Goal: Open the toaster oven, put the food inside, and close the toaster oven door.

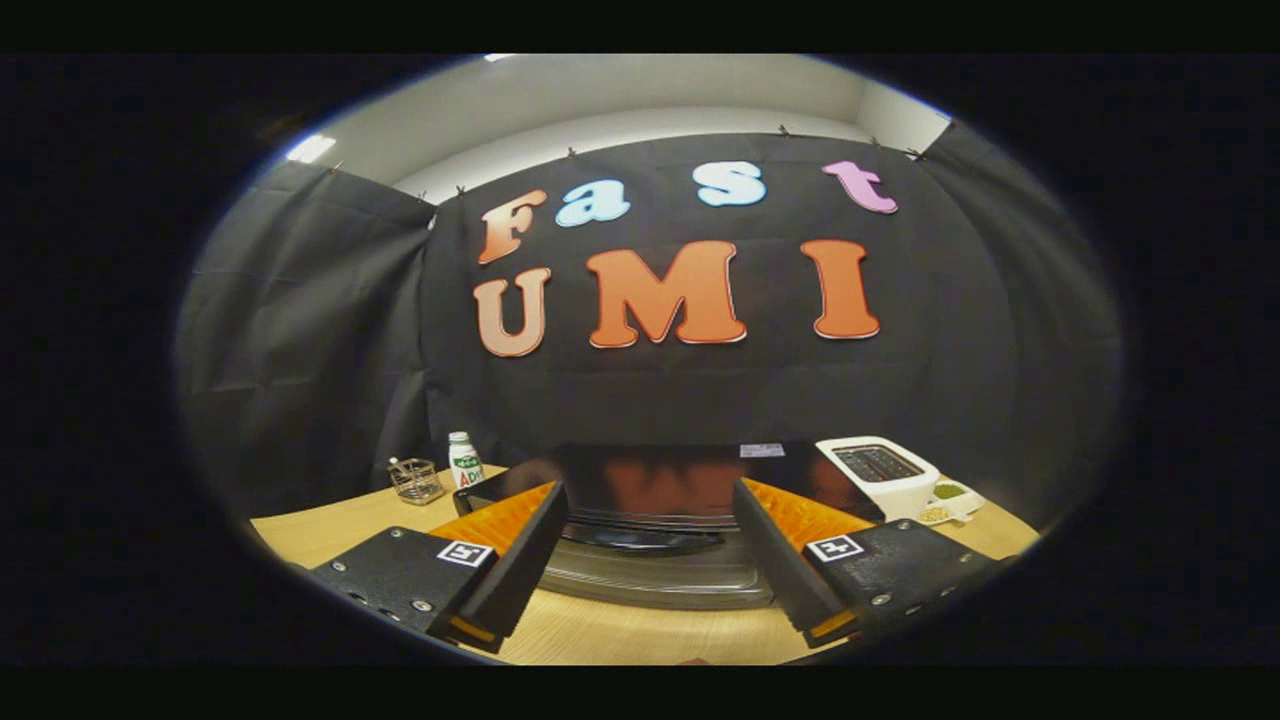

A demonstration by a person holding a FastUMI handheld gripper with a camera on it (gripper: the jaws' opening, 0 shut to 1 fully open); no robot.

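Hovering with jaws spread, gripper (650,570) frames toaster oven (650,500) just ahead

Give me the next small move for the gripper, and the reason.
Probably ease forward and down toward the handle on the front of the toaster oven. The gripper has its fingers open with nothing between them, the oven sits just ahead on the table, and its door looks closed.

The toaster oven (655,500) had a glossy black top and a shiny glass-like door, the table (330,530) was smooth pale wood, the small basket (415,481) was wire metal, the white toaster (885,475) looked smooth plastic, and the backdrop was matt cloth.
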